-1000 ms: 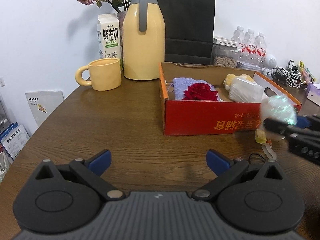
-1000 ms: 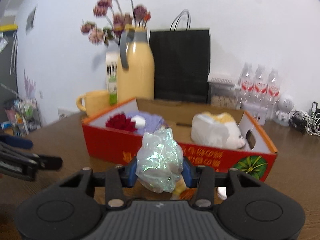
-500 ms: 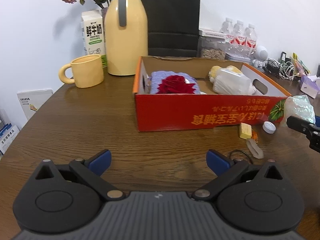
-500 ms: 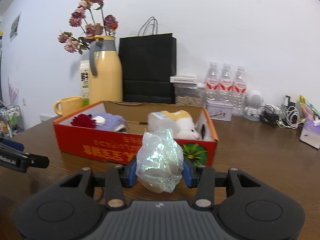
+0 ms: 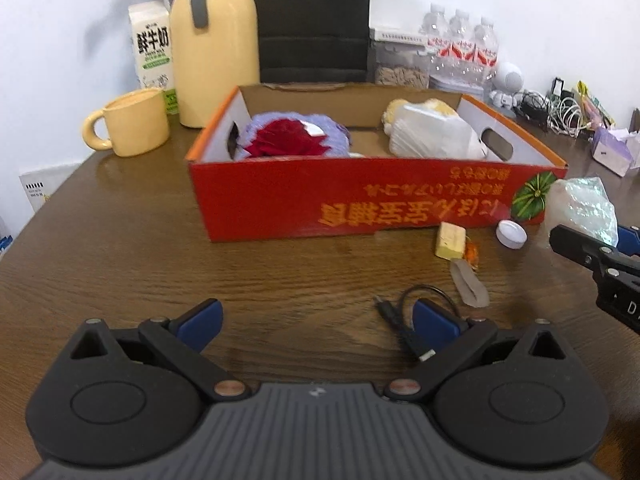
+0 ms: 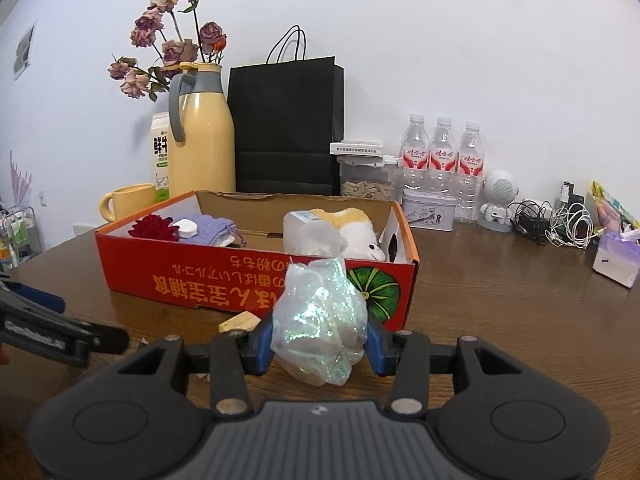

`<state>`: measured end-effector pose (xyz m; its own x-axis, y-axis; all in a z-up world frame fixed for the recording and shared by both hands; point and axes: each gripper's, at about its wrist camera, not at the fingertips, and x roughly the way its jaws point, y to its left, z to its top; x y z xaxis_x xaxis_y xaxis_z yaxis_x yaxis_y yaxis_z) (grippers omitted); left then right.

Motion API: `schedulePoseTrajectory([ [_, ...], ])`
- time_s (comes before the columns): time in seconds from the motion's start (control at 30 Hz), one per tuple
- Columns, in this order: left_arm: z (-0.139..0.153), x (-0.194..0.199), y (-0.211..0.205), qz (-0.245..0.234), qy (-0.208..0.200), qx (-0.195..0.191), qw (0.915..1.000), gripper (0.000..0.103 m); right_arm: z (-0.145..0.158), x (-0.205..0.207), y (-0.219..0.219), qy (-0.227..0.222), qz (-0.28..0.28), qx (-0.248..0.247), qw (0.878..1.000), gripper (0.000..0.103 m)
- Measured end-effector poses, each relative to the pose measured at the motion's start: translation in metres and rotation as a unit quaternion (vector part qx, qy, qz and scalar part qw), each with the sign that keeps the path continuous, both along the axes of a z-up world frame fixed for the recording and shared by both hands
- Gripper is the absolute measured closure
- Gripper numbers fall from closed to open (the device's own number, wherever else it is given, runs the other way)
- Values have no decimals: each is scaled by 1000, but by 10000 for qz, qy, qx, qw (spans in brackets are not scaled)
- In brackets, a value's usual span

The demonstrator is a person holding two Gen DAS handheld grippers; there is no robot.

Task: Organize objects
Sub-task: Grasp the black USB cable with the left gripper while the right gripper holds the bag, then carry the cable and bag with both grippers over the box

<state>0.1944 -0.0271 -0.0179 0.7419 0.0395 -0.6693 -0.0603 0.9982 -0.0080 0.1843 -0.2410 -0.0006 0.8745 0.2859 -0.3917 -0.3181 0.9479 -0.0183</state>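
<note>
My right gripper [image 6: 318, 346] is shut on a crumpled iridescent plastic wrapper [image 6: 320, 316], held above the table just in front of the red cardboard box [image 6: 256, 282]. The same wrapper [image 5: 582, 208] and gripper show at the right edge of the left wrist view. The box [image 5: 376, 208] holds a red rose [image 5: 286, 142] on a purple cloth, a plush toy and a plastic container [image 5: 432, 134]. My left gripper [image 5: 316, 322] is open and empty above the table. A black cable [image 5: 404, 320] lies by its right finger.
Loose on the table in front of the box: a yellow block [image 5: 450, 240], a white cap [image 5: 511, 234], a clear wrapper piece [image 5: 470, 282]. Behind the box: yellow mug [image 5: 132, 122], thermos [image 5: 214, 40], milk carton, black bag, water bottles [image 6: 440, 160], chargers.
Both grippers have drawn back from the box. The left view now sits further right and shows the cable and small items. The right gripper still holds the wrapper.
</note>
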Motion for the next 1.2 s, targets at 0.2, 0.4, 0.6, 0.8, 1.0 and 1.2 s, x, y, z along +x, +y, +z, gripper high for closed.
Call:
schedulePoseTrajectory([
  [0.2,-11,5,-20,-5,152,-28,9999,0,0,-2,1,-32,34,-5,10000,59],
  [0.4,-15,4,-29,102,105,55,9999,0,0,-3,1,-58,55,5,10000,59],
  [0.6,-13,1,-33,76,3,73,9999,22,1,-4,1,-76,76,7,9999,59],
  [0.8,-7,-5,-33,0,-82,-13,10000,91,1,-4,2,-80,72,6,9999,59],
  [1.0,-6,-10,-31,-129,-193,-34,9997,93,1,-4,2,-87,78,-1,9999,59],
  [1.2,2,-12,-27,-187,-362,-82,9991,93,0,-6,3,-113,73,-46,9999,59],
])
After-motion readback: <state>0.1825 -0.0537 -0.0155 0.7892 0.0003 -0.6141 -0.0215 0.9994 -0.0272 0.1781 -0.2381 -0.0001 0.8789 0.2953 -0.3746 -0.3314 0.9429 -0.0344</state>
